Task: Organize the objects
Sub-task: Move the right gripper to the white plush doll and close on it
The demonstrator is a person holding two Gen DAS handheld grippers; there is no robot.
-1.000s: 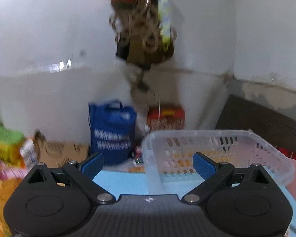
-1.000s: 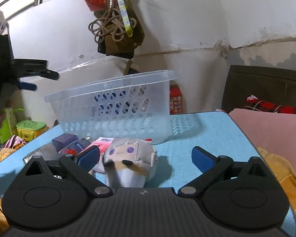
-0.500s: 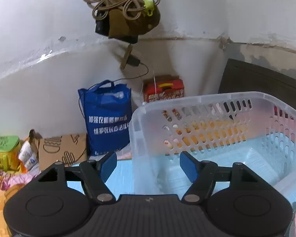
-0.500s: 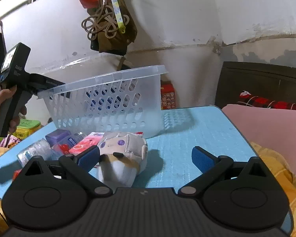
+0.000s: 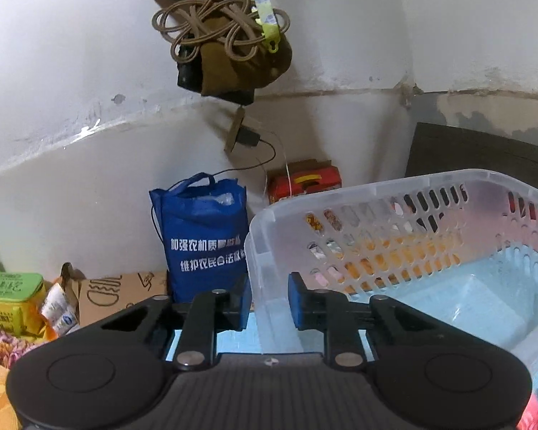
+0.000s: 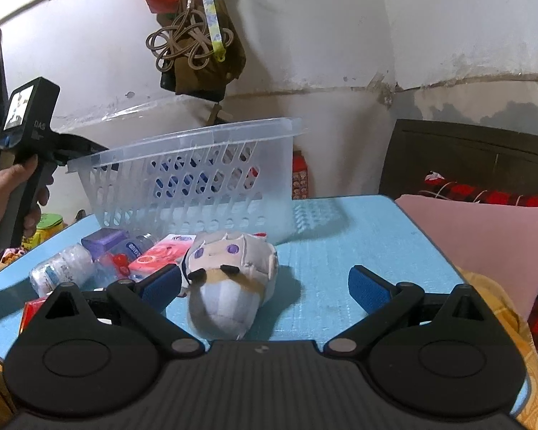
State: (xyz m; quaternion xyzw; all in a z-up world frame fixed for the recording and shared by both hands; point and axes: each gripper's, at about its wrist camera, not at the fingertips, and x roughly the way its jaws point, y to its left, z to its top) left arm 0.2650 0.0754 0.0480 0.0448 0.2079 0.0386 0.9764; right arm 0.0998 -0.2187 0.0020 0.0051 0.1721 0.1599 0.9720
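Blue mat [image 6: 340, 229] carries a basket [image 6: 197, 175]; the left gripper [image 5: 267, 302] clamps its corner wall, probably to steady it. Right gripper [image 6: 265, 283] is spread wide around the plush toy [image 6: 229, 279] in front of the basket, not yet gripping.

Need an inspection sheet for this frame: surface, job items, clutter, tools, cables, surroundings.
Surface: light blue mat, bare on its right half.
Job's things: clear perforated basket, empty, tilted up at its left end; plush toy on its side; plastic bottle, purple box and pink packet bunched left of it.
Clutter: nothing seen beyond those.
Grippers: left tool shut on the basket's corner wall; right tool open, the plush partly between its fingers, untouched.
Cables: coiled cord hung on the wall; thin wire from a wall adapter.
Surroundings: blue bag, red box, pink cushion.
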